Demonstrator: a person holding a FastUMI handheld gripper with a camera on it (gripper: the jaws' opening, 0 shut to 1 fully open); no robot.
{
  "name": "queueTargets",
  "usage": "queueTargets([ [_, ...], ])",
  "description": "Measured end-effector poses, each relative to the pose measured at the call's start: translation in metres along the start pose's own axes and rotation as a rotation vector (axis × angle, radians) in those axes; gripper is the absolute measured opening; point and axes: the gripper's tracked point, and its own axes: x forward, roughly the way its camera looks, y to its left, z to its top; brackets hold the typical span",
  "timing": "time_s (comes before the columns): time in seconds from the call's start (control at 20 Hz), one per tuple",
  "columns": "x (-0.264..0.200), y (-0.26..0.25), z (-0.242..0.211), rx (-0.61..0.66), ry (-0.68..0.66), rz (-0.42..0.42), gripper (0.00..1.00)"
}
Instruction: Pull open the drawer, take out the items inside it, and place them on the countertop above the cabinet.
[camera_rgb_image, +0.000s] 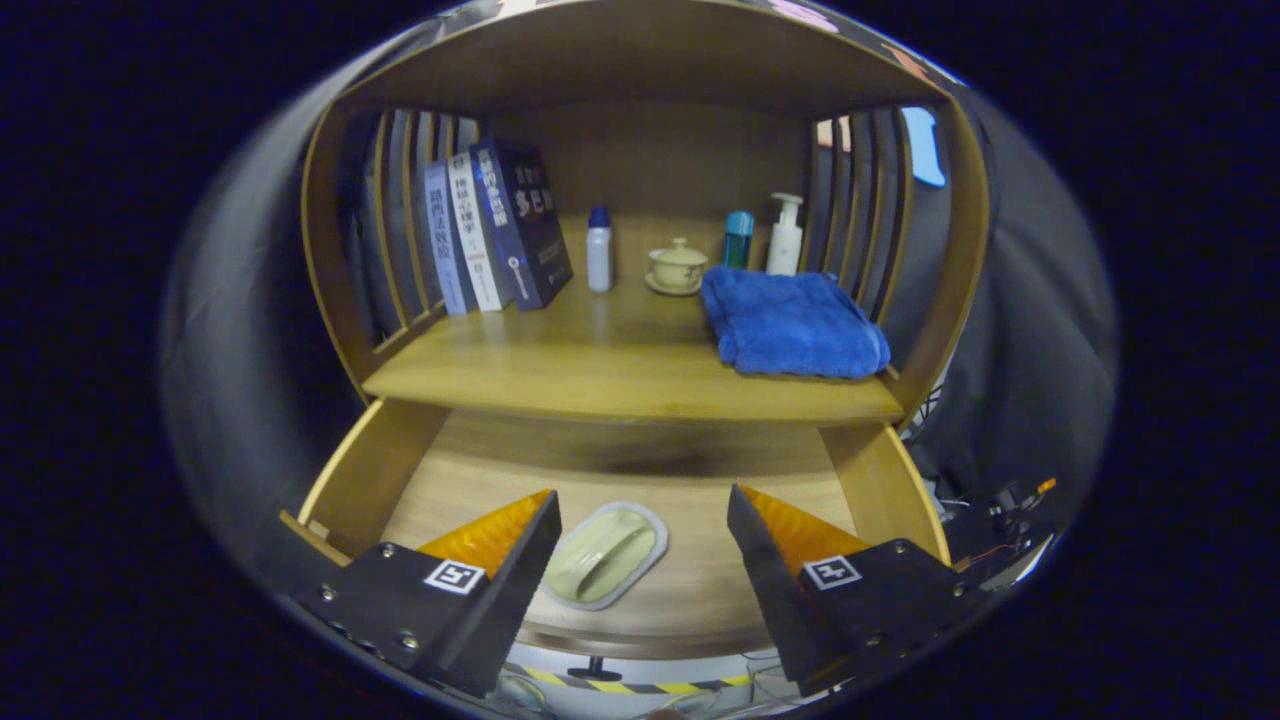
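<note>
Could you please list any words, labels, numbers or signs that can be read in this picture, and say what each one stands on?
No text here can be read with confidence.
Three books on the countertop: printed spines, too blurred to read.
White bottle, blue bottle and pump bottle: no legible label.
Open gripper over the open drawer: square black-and-white markers, patterns rather than words.
Green lidded box, blue towel, lidded cup: no writing.

**Drawer open, lid between my fingers**

I see my gripper (645, 530) spread wide over the open drawer (880, 480), low in the frame. A pale green lid (606, 555) lies flat on the drawer floor between the fingers, nearer the left one. Centre right, a blue towel (790, 325) rests on the countertop (600, 360), books (495, 230) upper left.
</note>
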Motion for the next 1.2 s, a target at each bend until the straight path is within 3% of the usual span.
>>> queueTargets([
  [0.25,0.027,0.009,-0.026,0.076,0.121,0.032,1.0],
  [0.55,0.051,0.015,-0.052,0.119,0.249,-0.001,1.0],
  [0.7,0.059,0.039,-0.067,0.189,0.311,0.057,0.63],
  [0.75,0.06,0.044,-0.071,0.204,0.324,0.086,0.61],
  [0.9,0.057,0.044,-0.067,0.275,0.303,0.081,0.14],
  [1.2,0.032,0.046,-0.038,0.235,0.208,0.139,0.13],
])
